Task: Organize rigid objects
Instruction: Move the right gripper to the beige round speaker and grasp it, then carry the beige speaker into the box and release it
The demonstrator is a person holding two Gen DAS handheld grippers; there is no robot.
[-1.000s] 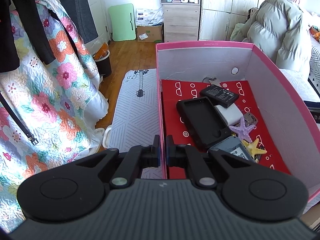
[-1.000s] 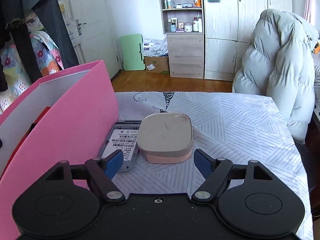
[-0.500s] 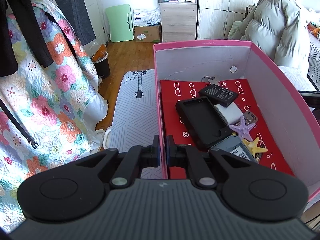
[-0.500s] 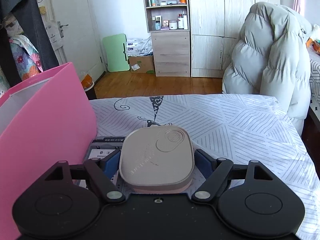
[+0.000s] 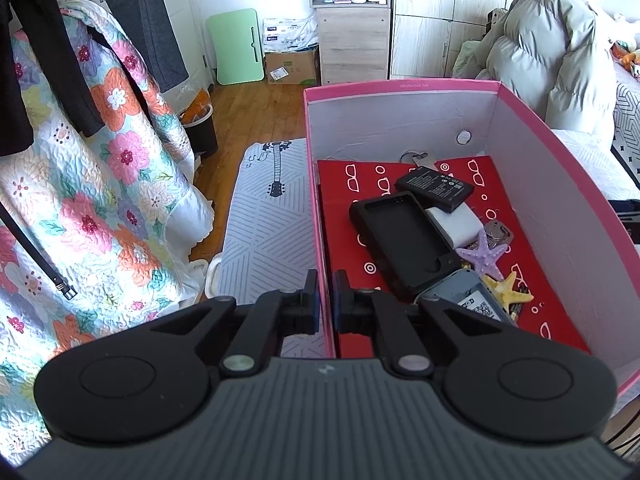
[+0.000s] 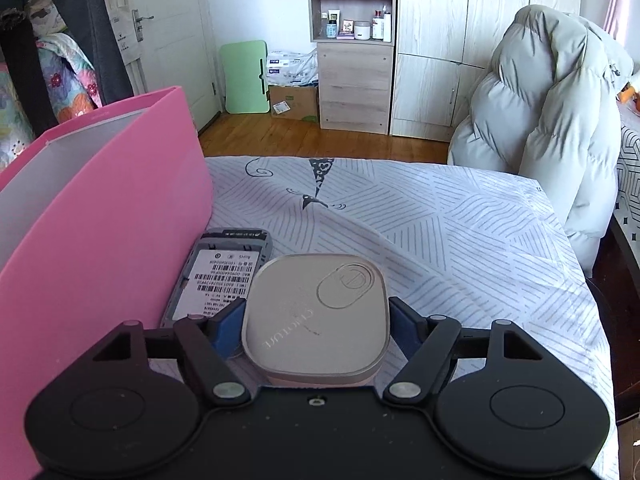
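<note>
My left gripper (image 5: 325, 294) is shut on the near left wall of the pink box (image 5: 316, 200). The box holds a black phone case (image 5: 400, 236), a black battery (image 5: 434, 189), a white block (image 5: 454, 222), a purple starfish (image 5: 484, 250), a yellow starfish (image 5: 508, 286) and a grey phone (image 5: 466, 298). My right gripper (image 6: 316, 320) is shut on a beige square compact case (image 6: 316, 312), held just over the bed. A grey phone with no back cover (image 6: 218, 272) lies under it, beside the pink box (image 6: 100, 216).
The striped bedsheet (image 6: 440, 232) stretches ahead and right of the right gripper. A grey puffer coat (image 6: 548, 120) hangs at the bed's far right. A floral quilt (image 5: 80, 200) hangs left of the box. Shelves and wardrobe stand at the back.
My right gripper moved forward around the beige case and closed on it, lifting it slightly. My left gripper kept its hold on the box wall.
</note>
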